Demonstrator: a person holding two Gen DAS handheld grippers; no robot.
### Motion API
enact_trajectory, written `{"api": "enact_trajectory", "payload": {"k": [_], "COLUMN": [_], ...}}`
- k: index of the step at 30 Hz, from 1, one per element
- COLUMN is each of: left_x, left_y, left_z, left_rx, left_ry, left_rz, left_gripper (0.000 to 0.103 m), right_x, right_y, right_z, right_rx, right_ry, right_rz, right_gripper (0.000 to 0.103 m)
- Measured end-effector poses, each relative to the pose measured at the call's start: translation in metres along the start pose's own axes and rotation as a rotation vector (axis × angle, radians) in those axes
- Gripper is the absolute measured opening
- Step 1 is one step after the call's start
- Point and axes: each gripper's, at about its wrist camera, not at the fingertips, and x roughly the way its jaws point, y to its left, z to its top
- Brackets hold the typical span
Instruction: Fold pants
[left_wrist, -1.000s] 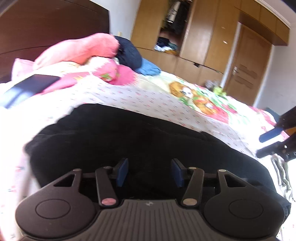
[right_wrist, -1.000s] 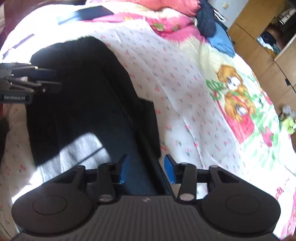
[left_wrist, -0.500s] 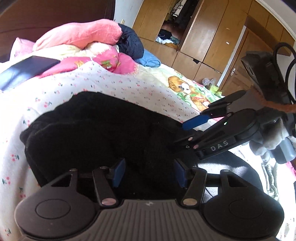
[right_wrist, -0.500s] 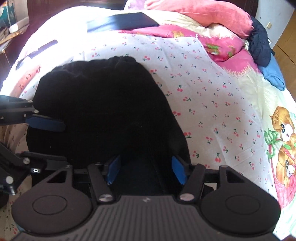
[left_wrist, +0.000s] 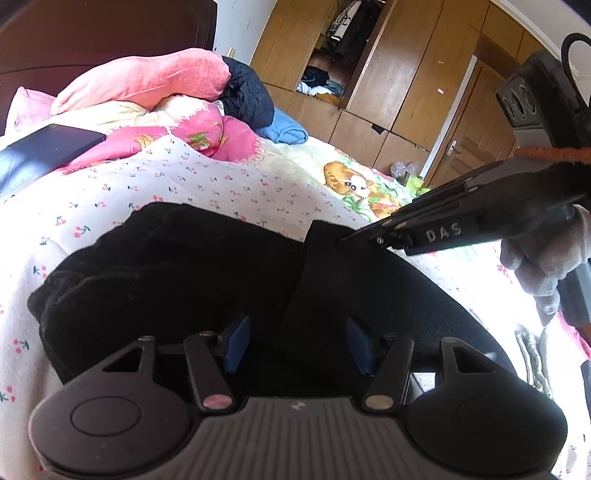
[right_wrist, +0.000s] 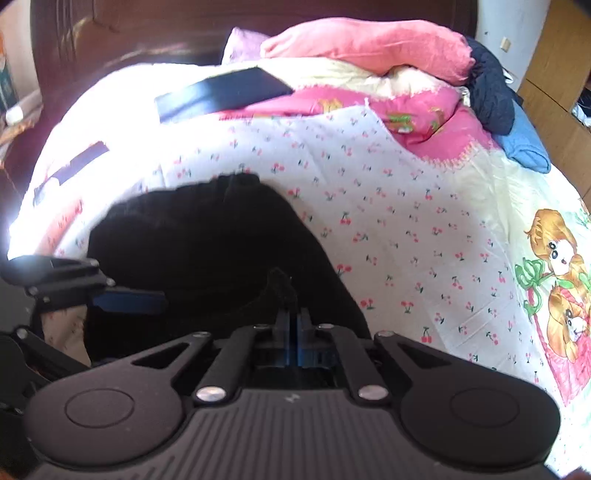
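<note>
Right wrist view: right gripper is pinched shut on a raised tuft of the black pants, lying near the bed foot edge. Left gripper gapes, empty. Fabric is soft, limp; grip doubled edges.

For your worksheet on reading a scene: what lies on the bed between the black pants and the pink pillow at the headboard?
In the right wrist view, cherry-print sheet and a bunched pink quilt lie between the black pants and the pink pillow.
</note>
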Motion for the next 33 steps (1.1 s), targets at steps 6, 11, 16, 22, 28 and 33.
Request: {"api": "enact_trajectory", "payload": {"k": [6, 11, 16, 22, 28, 33], "left_x": [0.012, 0.015, 0.013, 0.025, 0.034, 0.033], "left_y": [0.008, 0.012, 0.013, 0.006, 0.012, 0.007], "left_z": [0.009, 0.0, 0.001, 0.007, 0.012, 0.014], "left_rx": [0.003, -0.045, -0.081, -0.004, 0.043, 0.116], "left_ry": [-0.005, 0.028, 0.0, -0.038, -0.059, -0.024], "left_rz": [0.05, 0.045, 0.045, 0.091, 0.025, 0.005], "left_gripper": [0.071, 0.072, 0.072, 0.073, 0.078, 0.017], "right_x": [0.041, 0.055, 0.052, 0.069, 0.039, 0.021], "right_y": [-0.022, -0.023, -0.033, -0.022, -0.02, -0.029], "right_z": [0.01, -0.009, -0.006, -0.006, 0.002, 0.0], "right_rx": [0.086, 0.069, 0.091, 0.062, 0.035, 0.068], "right_ry": [-0.02, 0.047, 0.033, 0.043, -0.01, -0.05], "right_rz": [-0.001, 0.087, 0.058, 0.051, 0.144, 0.203], "right_gripper": [0.003, 0.008, 0.007, 0.018, 0.008, 0.008]}}
